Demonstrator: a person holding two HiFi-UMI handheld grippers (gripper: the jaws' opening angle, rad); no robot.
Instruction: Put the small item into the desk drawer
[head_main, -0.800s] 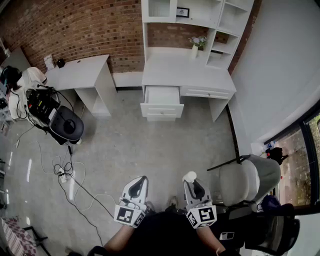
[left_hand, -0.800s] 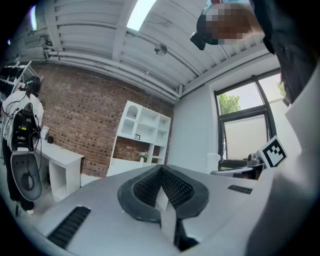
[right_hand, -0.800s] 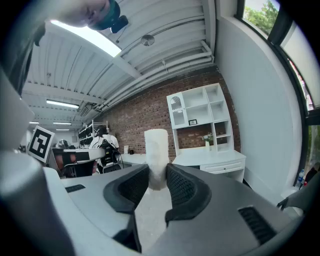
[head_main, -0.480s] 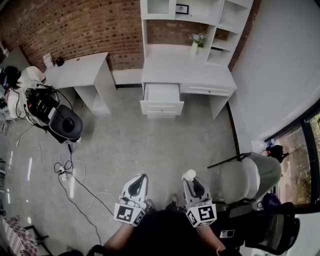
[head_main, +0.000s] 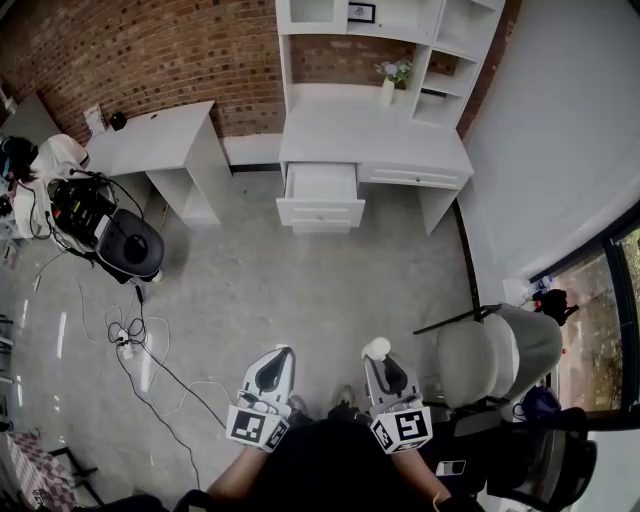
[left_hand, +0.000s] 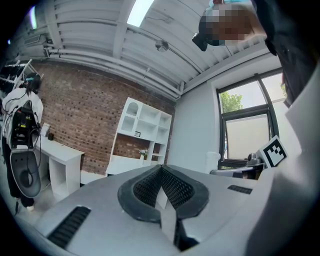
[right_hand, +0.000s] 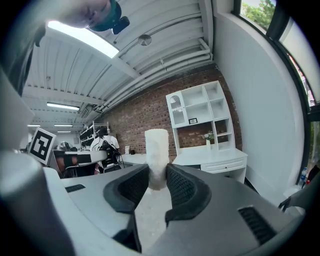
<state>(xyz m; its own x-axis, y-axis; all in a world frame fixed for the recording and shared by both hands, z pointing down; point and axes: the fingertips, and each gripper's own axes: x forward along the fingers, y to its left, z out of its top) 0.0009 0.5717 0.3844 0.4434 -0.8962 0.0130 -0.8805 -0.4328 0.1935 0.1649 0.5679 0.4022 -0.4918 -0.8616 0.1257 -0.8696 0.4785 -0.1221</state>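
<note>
The head view gives us only a pale tip at our right gripper (head_main: 377, 354); its own view shows the jaws clamped on the small white item (right_hand: 156, 149), well apart from the open drawer (head_main: 321, 186). Our left gripper (left_hand: 161, 170) sits closed, empty.

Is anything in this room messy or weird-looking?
Two things. On the white desk, one drawer hangs pulled out, while the second drawer beside it is pushed shut. And loose black cables lie tangled on the floor at the left, easy to trip on. Nothing looks spilled or broken.
</note>
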